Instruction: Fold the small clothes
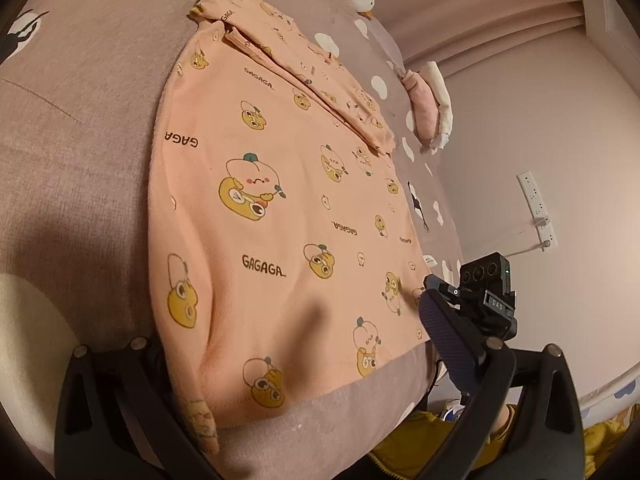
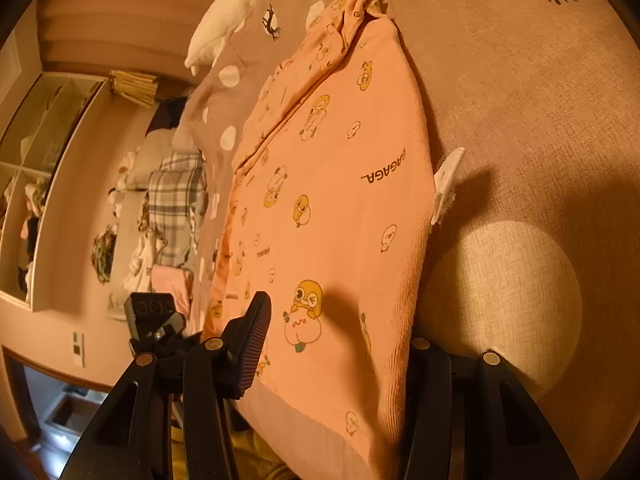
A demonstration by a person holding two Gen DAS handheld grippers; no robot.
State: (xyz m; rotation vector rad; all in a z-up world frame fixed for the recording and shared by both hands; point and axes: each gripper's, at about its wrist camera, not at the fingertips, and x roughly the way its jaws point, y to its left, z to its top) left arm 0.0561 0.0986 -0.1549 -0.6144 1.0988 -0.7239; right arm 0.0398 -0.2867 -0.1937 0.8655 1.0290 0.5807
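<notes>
A small peach sweatshirt [image 1: 280,208] printed with yellow cartoon ducks lies flat on the bed, one sleeve [image 1: 304,76] folded slantwise across its far end. In the left wrist view my left gripper [image 1: 292,320] hovers open at the near hem. Its right pad [image 1: 444,340] is bare and its left fingertip is hidden behind the garment's left edge. In the right wrist view the same sweatshirt [image 2: 340,200] fills the middle, with a white label [image 2: 446,184] sticking out on its right side. My right gripper [image 2: 338,322] stands open over the hem, its left pad [image 2: 252,344] bare.
The mauve duvet [image 1: 80,140] has white dots and deer silhouettes. A white pillow [image 2: 236,12] lies at the far end. A black lens block [image 1: 486,280] sits beside my left gripper's right finger. Shelves and piled clothes [image 2: 172,208] line the wall past the bed. Yellow cloth [image 1: 420,444] lies below the bed edge.
</notes>
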